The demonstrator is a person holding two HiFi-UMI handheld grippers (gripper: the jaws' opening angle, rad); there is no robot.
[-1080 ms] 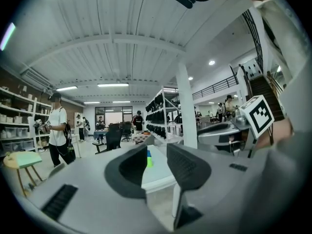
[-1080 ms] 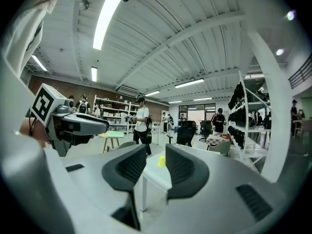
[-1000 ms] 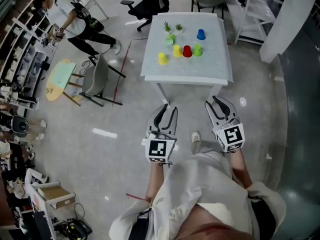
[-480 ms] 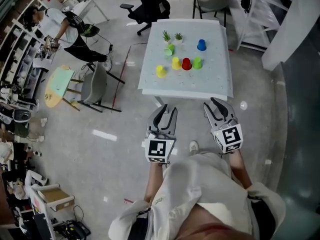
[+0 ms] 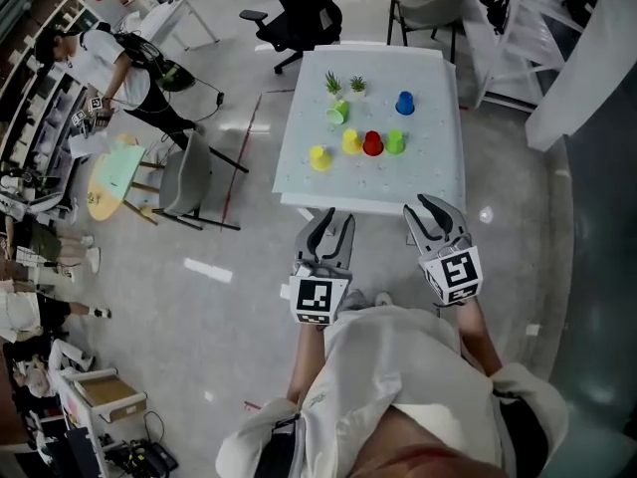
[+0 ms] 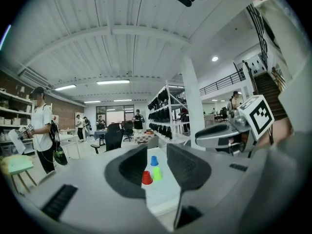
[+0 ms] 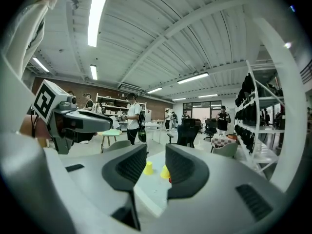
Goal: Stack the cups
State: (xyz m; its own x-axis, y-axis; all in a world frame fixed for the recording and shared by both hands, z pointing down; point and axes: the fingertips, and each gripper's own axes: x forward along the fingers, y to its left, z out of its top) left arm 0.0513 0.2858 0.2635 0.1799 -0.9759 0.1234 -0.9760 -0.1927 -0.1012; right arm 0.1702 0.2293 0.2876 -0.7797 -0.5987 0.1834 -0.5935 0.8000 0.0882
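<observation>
Table (image 5: 438, 185) nearer, seemingly 6 cups (image 5: 372, 143) beyond left gripper (image 5: 332, 219), right gripper (image 5: 432, 207)

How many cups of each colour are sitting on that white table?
Yellow cups: 2
Red cup: 1
Green cups: 2
Blue cup: 1
Total: 6 cups

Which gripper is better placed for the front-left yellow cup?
Left, probably. The left gripper points almost straight at that yellow cup, the cup nearest the table's front edge. The right gripper lines up nearer the green cup. Both are open, empty and short of the table.
</observation>
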